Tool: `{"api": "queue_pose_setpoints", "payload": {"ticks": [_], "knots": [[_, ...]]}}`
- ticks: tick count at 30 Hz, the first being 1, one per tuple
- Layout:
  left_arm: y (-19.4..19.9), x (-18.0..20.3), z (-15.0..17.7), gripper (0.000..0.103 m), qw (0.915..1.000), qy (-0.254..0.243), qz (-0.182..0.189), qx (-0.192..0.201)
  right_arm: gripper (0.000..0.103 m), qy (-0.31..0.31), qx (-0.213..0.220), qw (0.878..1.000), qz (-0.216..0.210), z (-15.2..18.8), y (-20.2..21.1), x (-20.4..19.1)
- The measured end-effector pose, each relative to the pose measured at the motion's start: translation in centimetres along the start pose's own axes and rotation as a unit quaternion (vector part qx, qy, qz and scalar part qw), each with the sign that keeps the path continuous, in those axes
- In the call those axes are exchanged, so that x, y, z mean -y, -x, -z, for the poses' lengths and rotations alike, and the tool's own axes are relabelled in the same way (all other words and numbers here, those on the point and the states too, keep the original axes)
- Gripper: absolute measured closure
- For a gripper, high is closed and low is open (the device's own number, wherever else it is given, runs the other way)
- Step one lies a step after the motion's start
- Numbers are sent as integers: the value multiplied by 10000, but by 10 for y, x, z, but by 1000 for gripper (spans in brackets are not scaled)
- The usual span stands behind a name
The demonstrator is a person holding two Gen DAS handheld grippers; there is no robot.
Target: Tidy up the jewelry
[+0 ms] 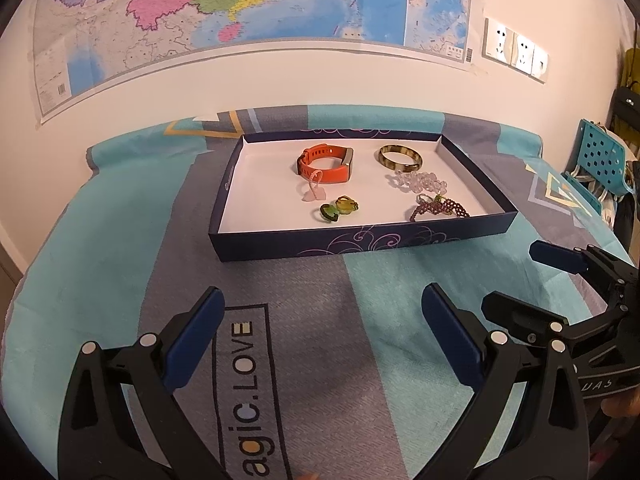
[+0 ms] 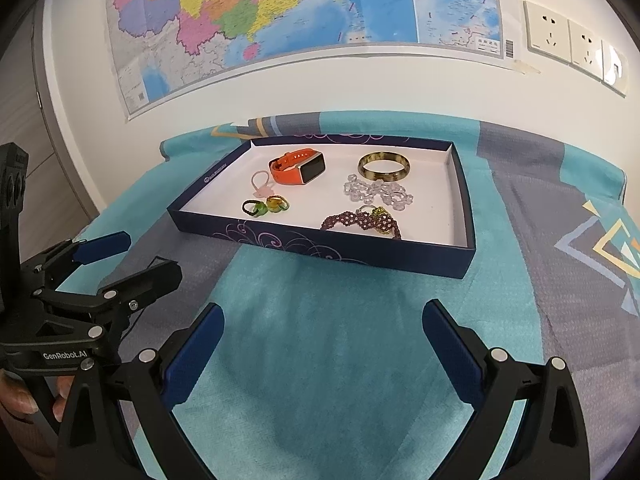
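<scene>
A dark blue box lid [image 1: 360,240] [image 2: 320,250] with a white inside lies on the cloth-covered table. In it are an orange watch [image 1: 324,164] [image 2: 298,168], a brown-green bangle [image 1: 400,157] [image 2: 384,166], a clear bead bracelet [image 1: 416,181] [image 2: 378,193], a maroon bead bracelet [image 1: 438,208] [image 2: 360,221], green and yellow rings [image 1: 338,208] [image 2: 266,206] and a pink ring [image 1: 314,188] [image 2: 262,184]. My left gripper [image 1: 322,336] is open and empty, in front of the box. My right gripper [image 2: 323,344] is open and empty beside it.
The table carries a teal and grey cloth [image 1: 120,240] [image 2: 540,200]. A wall with a map [image 1: 240,8] and power sockets [image 2: 568,36] stands behind. A blue perforated chair [image 1: 600,160] is at the right. Each gripper shows in the other's view, the right one [image 1: 568,280] and the left one [image 2: 120,260].
</scene>
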State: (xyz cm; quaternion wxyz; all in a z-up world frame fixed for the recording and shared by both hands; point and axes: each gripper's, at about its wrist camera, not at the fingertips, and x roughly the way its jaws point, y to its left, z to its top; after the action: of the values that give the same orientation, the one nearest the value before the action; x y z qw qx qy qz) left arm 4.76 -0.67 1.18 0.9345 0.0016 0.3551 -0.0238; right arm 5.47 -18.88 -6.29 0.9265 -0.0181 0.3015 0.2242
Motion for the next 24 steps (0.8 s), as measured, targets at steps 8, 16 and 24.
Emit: {"api": "queue_pose_setpoints", "payload": {"ticks": [8, 16, 24], "knots": [[-2, 1, 2, 6, 10000, 14, 3, -51, 7, 10, -23, 10000, -20, 0, 0, 0], [-2, 0, 2, 6, 10000, 28, 6, -69, 7, 13, -53, 10000, -25, 1, 0, 0], [-4, 0, 3, 6, 9999, 50, 49, -112, 7, -9, -100, 9999, -45, 0, -2, 0]]}}
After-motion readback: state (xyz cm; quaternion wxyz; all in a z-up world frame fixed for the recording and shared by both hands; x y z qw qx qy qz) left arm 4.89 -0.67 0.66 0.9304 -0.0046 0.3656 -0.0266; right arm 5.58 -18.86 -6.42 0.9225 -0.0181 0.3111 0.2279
